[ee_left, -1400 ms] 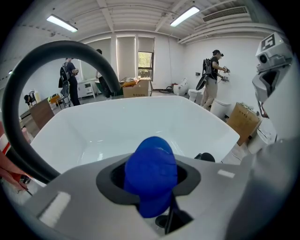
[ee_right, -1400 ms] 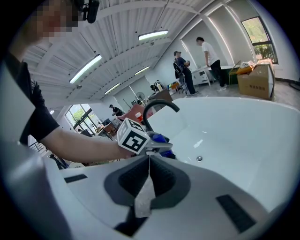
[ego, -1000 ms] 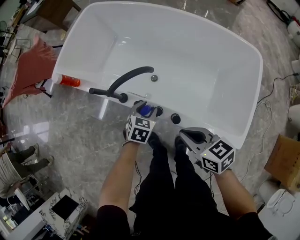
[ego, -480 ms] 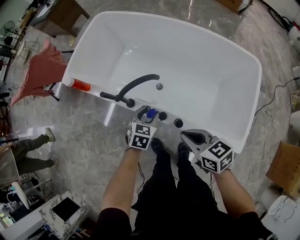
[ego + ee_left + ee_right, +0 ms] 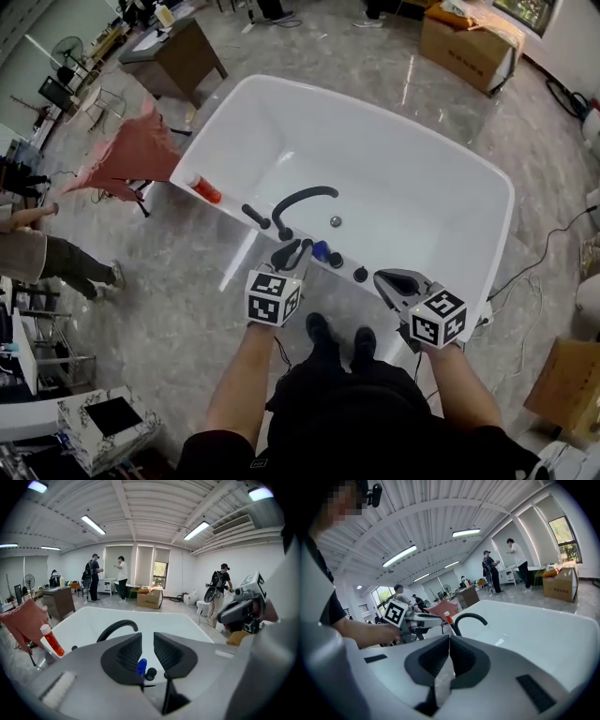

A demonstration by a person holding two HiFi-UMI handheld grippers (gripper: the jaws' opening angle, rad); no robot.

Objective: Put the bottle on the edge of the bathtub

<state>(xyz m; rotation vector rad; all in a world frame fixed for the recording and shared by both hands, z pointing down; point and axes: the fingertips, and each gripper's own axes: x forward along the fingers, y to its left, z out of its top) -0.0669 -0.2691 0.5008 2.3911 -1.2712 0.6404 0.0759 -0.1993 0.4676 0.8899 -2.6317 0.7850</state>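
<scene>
Bottle (image 5: 203, 187), one only, red with a white cap, rests on the left-end rim of the single white bathtub (image 5: 450, 178), well apart from the two grippers above the near rim beside one black faucet (image 5: 302, 199). Bare floor (image 5: 187, 281) rings the tub. Left gripper (image 5: 291, 255) jaws have just been closing and stand slightly apart, empty; right gripper (image 5: 394, 281) jaws meet, empty; ceiling lights (image 5: 96, 525) show only in the gripper views.

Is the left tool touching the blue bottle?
Apart. Left gripper view: the blue bottle sits on the bathtub rim beyond the left tool, whose empty jaws have just been closing.
</scene>
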